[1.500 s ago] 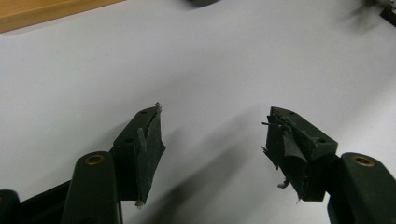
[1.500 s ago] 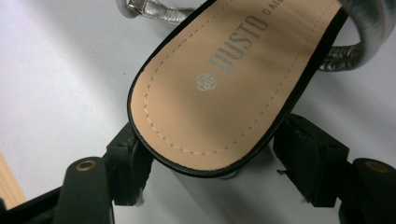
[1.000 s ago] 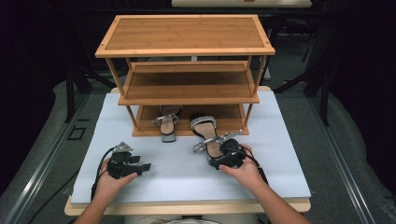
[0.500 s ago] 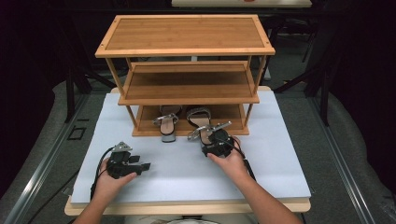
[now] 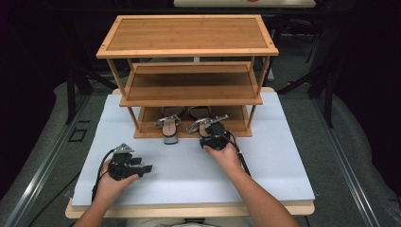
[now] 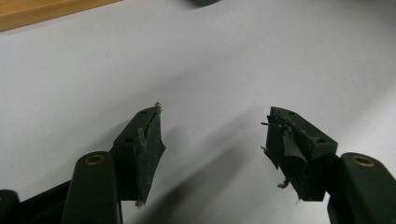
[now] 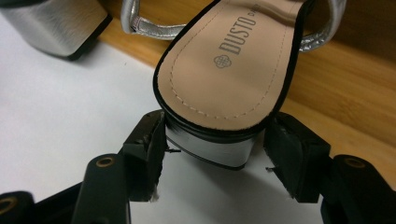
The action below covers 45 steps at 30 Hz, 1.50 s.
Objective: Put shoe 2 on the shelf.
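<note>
A: Under your left gripper lies bare white table — its jaws stand spread wide, nothing between them, and you can see that plainly in the left gripper view.

B: And what sits beyond it?

A: Ahead of that gripper and off toward your other hand, the wooden shoe rack stands on the table. On its bottom shelf, the first sandal rests with its silver block heel hanging over the shelf's front edge.

B: Now the right side?

A: Your right gripper is up at the rack's front edge, just beside that first sandal. Straight in front of it is the second sandal — tan insole, black rim, silver straps. Its toe end lies on the bottom shelf and its heel pokes out toward you.

B: Are you gripping it?

A: Your jaws flank the silver heel, one on each side; the left one looks to be touching it, while a small gap shows at the other. So they are parted around the heel, not clamped.
</note>
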{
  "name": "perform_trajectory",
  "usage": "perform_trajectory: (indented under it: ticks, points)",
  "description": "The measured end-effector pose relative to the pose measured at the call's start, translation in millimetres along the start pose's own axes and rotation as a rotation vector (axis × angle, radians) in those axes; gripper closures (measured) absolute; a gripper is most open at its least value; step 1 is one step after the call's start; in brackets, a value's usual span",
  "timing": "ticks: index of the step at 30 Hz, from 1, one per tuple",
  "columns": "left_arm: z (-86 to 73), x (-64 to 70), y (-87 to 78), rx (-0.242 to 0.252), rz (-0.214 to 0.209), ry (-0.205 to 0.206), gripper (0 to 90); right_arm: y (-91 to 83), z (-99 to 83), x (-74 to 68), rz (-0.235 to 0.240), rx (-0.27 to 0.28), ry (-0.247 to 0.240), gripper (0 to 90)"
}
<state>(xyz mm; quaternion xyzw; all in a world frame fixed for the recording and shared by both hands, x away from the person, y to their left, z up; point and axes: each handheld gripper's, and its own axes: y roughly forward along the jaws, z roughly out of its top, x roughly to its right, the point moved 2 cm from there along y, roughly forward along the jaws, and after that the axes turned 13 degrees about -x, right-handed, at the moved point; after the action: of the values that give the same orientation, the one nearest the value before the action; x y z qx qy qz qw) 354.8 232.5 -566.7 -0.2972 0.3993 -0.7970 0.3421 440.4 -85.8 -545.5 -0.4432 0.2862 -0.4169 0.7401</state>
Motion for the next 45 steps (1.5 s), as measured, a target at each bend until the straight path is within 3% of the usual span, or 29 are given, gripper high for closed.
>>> perform_trajectory:
  ticks: [4, 9, 16, 24, 27, 29, 34, 38, 42, 45]
  points:
    - [0.9, 0.2, 1.4, -0.005, 0.000, 0.001, 35.9, 3.5, 6.8, 3.4, 0.003, 0.005, 0.001, 38.9]
    - [3.7, 1.1, 5.3, -0.008, 0.001, 0.004, 35.8, 4.5, 10.5, 8.7, 0.072, 0.005, 0.024, 38.6]
    - [8.3, 0.5, 5.1, 0.000, 0.010, 0.011, 35.9, 5.2, 10.5, 10.1, 0.089, 0.022, 0.021, 35.2]
    - [18.6, -10.0, 1.5, 0.029, 0.001, -0.043, 43.0, -14.1, -5.1, 10.2, 0.053, 0.049, -0.030, 35.7]
    - [26.5, -15.2, -0.7, 0.044, 0.021, -0.059, 50.1, -19.9, -13.1, 13.4, 0.063, 0.055, -0.043, 41.0]
    - [33.5, -18.4, -2.4, 0.069, 0.027, -0.077, 58.2, -25.4, -18.5, 14.6, 0.072, 0.072, -0.049, 49.8]
    - [57.4, -15.9, 0.0, 0.071, 0.052, -0.059, 74.3, -31.4, -24.7, 18.9, 0.030, 0.086, -0.064, 69.4]
    - [73.1, -9.0, 6.8, 0.057, 0.086, -0.038, 79.1, -27.1, -22.6, 20.0, 0.062, 0.078, -0.070, 70.4]
    - [82.5, -8.3, 15.4, 0.046, 0.098, -0.050, 81.7, -22.3, -17.7, 17.0, 0.058, 0.084, -0.065, 70.5]
    - [87.3, -10.4, 19.1, 0.045, 0.100, -0.055, 82.4, -17.9, -12.9, 13.3, 0.085, 0.082, -0.072, 71.0]
